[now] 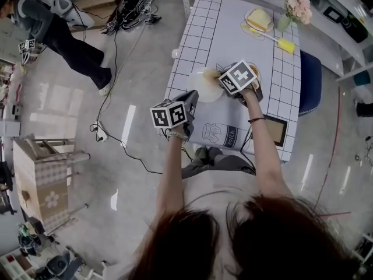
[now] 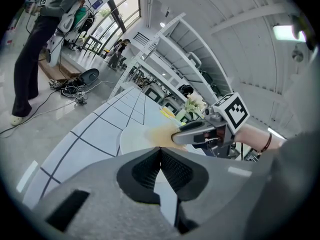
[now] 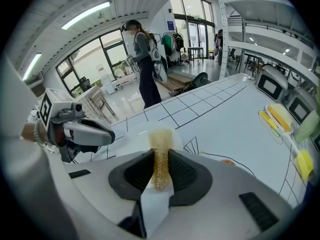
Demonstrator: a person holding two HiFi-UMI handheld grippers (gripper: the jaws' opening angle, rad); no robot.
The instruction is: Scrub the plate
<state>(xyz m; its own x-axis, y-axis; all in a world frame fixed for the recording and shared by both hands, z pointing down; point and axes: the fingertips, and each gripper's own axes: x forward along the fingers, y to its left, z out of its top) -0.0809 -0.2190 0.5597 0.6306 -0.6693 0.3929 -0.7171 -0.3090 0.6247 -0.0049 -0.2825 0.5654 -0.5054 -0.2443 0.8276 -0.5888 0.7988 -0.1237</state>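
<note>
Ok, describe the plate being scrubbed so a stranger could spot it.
Start at the white grid-lined table. The plate lies at its near left edge, its rim at the left gripper's shut tips. Unlike the far plate carrying a yellow block, it is bare, with the right gripper's tan pad over it.

Plate (image 1: 198, 89) was partly hidden under right gripper (image 1: 220, 77); near rim lost behind left gripper (image 2: 160, 149). Sponge (image 3: 161, 144) tip was blurred, detail unreadable.

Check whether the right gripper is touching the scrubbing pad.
Touching. The right gripper view shows the right gripper with its jaws closed on the yellow-brown scrubbing pad, which is pinched between them.
</note>
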